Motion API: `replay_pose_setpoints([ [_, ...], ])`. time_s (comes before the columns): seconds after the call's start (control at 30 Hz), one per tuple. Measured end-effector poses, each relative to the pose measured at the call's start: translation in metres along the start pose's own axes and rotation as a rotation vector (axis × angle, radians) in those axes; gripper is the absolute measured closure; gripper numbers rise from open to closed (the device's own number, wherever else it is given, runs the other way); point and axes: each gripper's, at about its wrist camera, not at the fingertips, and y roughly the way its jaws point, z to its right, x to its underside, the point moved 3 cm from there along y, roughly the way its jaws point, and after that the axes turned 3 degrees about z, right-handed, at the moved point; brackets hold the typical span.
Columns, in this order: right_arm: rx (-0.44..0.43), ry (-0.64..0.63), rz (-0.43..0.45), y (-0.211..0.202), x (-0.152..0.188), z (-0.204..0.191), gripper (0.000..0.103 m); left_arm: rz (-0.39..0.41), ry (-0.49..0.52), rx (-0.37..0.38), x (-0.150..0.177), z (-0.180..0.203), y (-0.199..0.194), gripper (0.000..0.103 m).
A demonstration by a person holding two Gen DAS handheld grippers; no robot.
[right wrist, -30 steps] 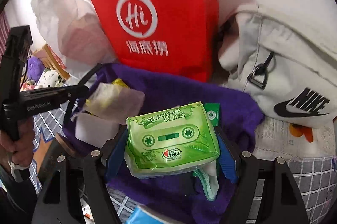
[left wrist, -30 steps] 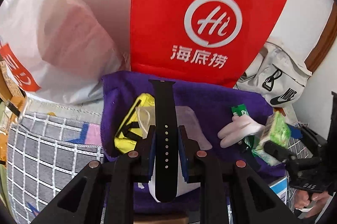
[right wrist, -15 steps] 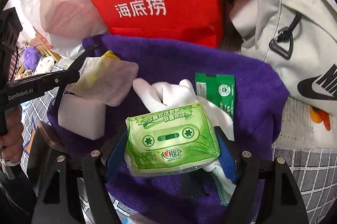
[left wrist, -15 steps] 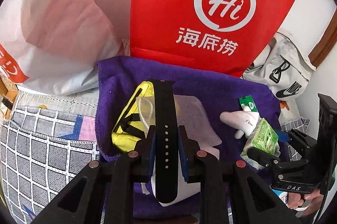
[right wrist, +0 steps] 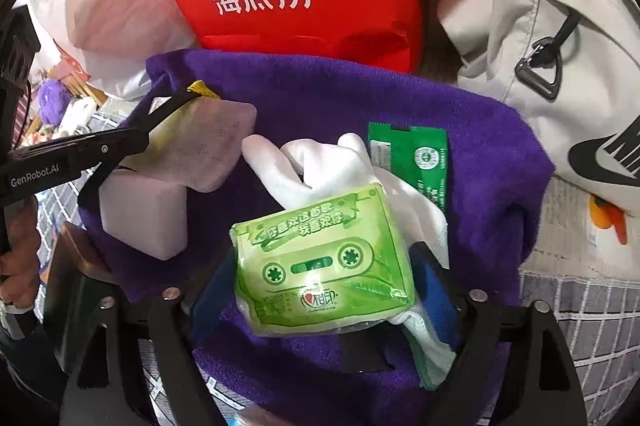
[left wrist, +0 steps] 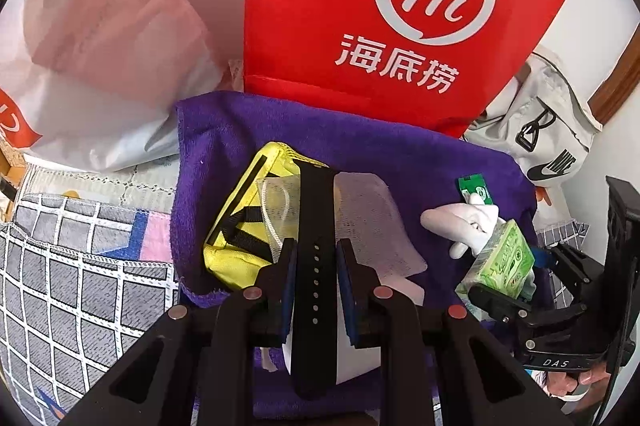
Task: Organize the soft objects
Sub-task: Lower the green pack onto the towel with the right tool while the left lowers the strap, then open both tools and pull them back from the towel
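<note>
A bed covered with a grey checked sheet [left wrist: 76, 290] carries everything. Spread on it lies a purple towel [left wrist: 400, 161]. On the towel rest a yellow pouch [left wrist: 240, 226], a pale mesh bag [left wrist: 372, 226] overlapping the pouch, a white block [right wrist: 144, 218], a white glove [right wrist: 320, 165] and a small green sachet [right wrist: 424, 157] beside the glove. Behind the towel stand a red bag [left wrist: 360, 5], a white plastic bag [left wrist: 100, 45] and a grey sling bag [right wrist: 552, 45].
</note>
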Motion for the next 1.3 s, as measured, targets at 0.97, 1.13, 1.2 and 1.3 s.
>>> replay_pose_setpoints([
  [0.97, -0.024, -0.028, 0.251, -0.126, 0.003, -0.06, 0.015, 0.169, 0.031, -0.028, 0.0, 0.02, -0.111, 0.042],
  [1.13, -0.034, -0.056, 0.197, -0.129, 0.05, -0.084, 0.021, 0.174, 0.061, -0.058, 0.027, 0.011, -0.136, 0.042],
  [1.2, -0.047, -0.075, 0.168, -0.128, 0.074, -0.098, 0.021, 0.182, 0.069, -0.097, 0.04, 0.005, -0.143, 0.042],
  [1.3, -0.076, -0.095, 0.132, -0.125, 0.104, -0.12, 0.021, 0.181, 0.072, -0.144, 0.061, -0.005, -0.15, 0.042],
])
